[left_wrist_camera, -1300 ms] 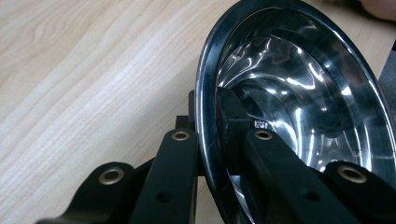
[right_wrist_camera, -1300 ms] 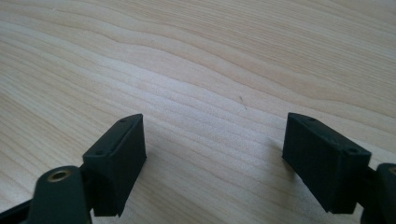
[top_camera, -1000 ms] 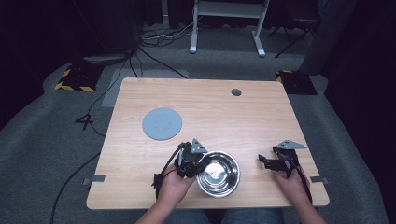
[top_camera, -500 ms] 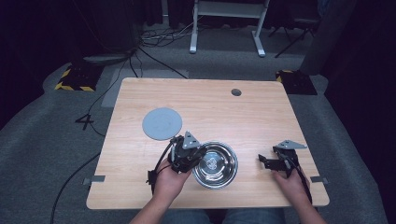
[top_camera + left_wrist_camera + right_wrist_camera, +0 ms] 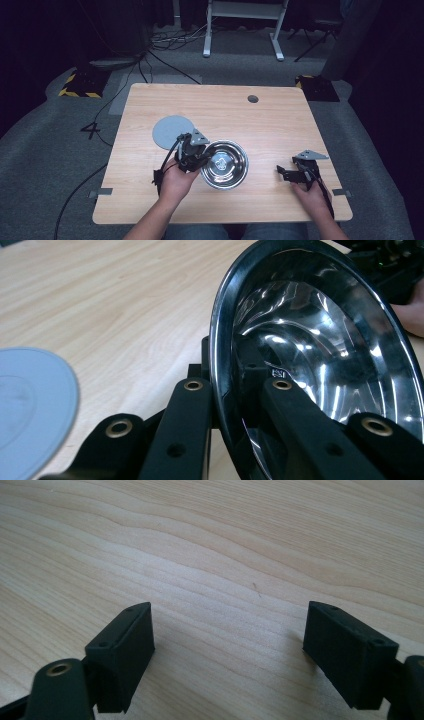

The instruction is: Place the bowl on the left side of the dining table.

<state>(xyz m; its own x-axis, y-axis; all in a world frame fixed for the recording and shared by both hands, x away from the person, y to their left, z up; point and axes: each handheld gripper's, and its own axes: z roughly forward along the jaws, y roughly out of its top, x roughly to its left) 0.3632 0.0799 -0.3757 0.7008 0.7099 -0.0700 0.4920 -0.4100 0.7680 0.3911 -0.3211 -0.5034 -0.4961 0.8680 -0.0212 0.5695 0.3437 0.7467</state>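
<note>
A shiny steel bowl (image 5: 226, 164) is near the table's front middle, and my left gripper (image 5: 202, 158) is shut on its left rim. In the left gripper view the bowl (image 5: 320, 355) stands tilted on edge, with the rim pinched in my left gripper (image 5: 226, 390), one jaw outside and one inside. A flat grey disc (image 5: 170, 131) lies just left of and beyond the bowl, and the disc (image 5: 30, 400) is seen at the lower left. My right gripper (image 5: 283, 173) rests at the front right, open. In its own view my right gripper (image 5: 227, 650) has bare wood between the jaws.
The wooden table (image 5: 260, 120) has a small dark round hole (image 5: 253, 98) near its far edge. Cables, a stand's legs and black-and-yellow floor plates lie on the grey carpet beyond the table.
My left gripper has carried the bowl away from the table's front edge and a little left, toward the grey disc, lifting it. The right gripper has stayed where it was.
</note>
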